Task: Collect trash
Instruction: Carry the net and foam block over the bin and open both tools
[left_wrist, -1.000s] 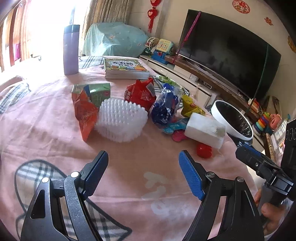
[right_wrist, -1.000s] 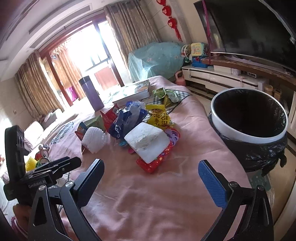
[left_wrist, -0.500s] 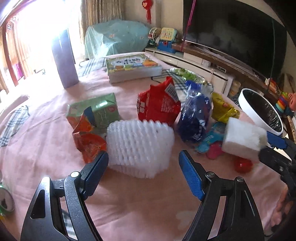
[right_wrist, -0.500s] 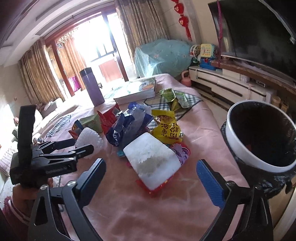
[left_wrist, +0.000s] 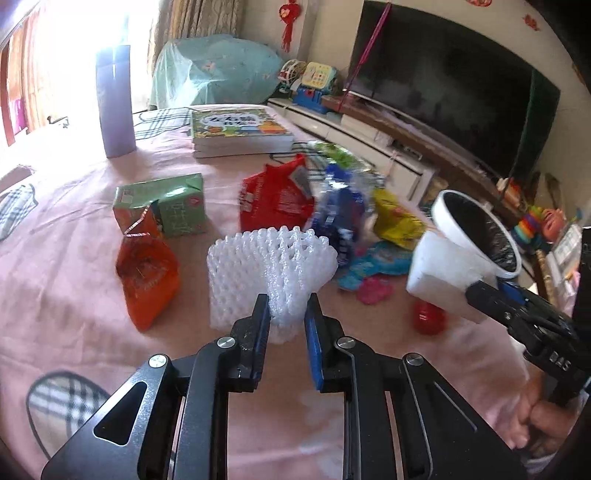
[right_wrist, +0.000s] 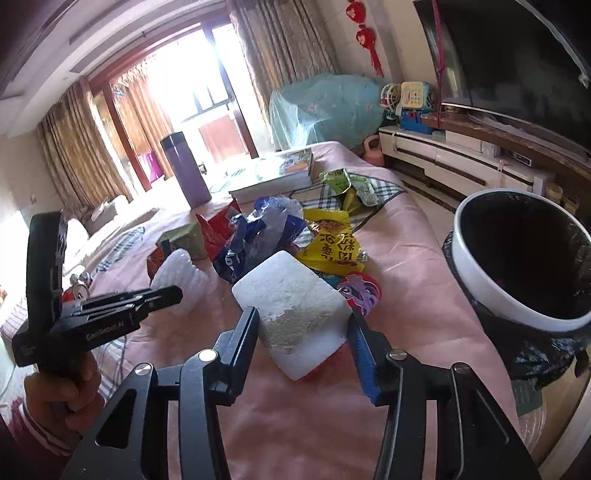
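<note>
The left gripper (left_wrist: 286, 325) pinches the knobbly white foam net (left_wrist: 273, 273) between its jaws; the right gripper (right_wrist: 303, 332) clamps a crumbly white foam block (right_wrist: 291, 299). Right of those jaws gapes a round, black-lined bin (right_wrist: 517, 266).

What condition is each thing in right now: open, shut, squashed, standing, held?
left gripper: shut on the foam net.
foam net: white, pinched at its near end.
right gripper: shut on the foam block.
foam block: white, held between both fingers.
trash bin: open, black liner inside.
green carton: lying on the cloth, dented.
orange wrapper: torn open, crumpled.
purple flask: upright, capped.
books: stacked flat, closed.
</note>
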